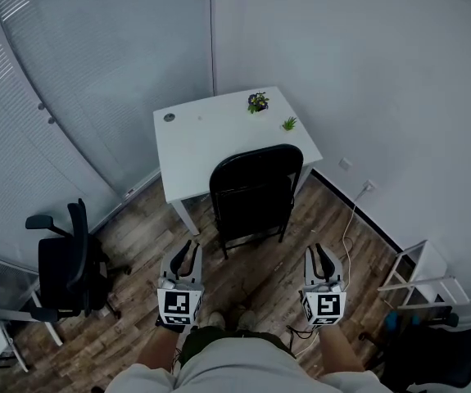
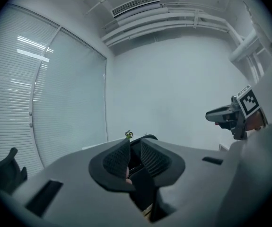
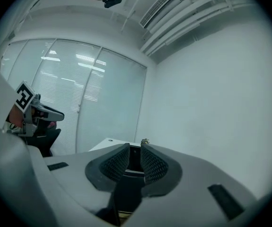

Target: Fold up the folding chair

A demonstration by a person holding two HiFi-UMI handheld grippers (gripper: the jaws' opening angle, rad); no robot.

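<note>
In the head view a black folding chair (image 1: 255,191) stands unfolded, pushed up to a white table (image 1: 202,142) with its back toward me. My left gripper (image 1: 187,255) and right gripper (image 1: 323,258) hover side by side short of the chair, pointing at it without touching it. In the left gripper view the jaws (image 2: 134,148) stand a narrow gap apart with nothing between them, and the chair's back (image 2: 150,137) shows beyond. The right gripper's jaws (image 3: 135,151) are likewise almost together and empty, with the chair (image 3: 128,183) dark behind the gap.
A black office chair (image 1: 67,268) stands at the left on the wood floor. A white rack (image 1: 423,277) is at the right, and a cable runs to a wall socket (image 1: 369,187). Two small plants (image 1: 258,102) sit on the table. Blinds cover the glass wall at left.
</note>
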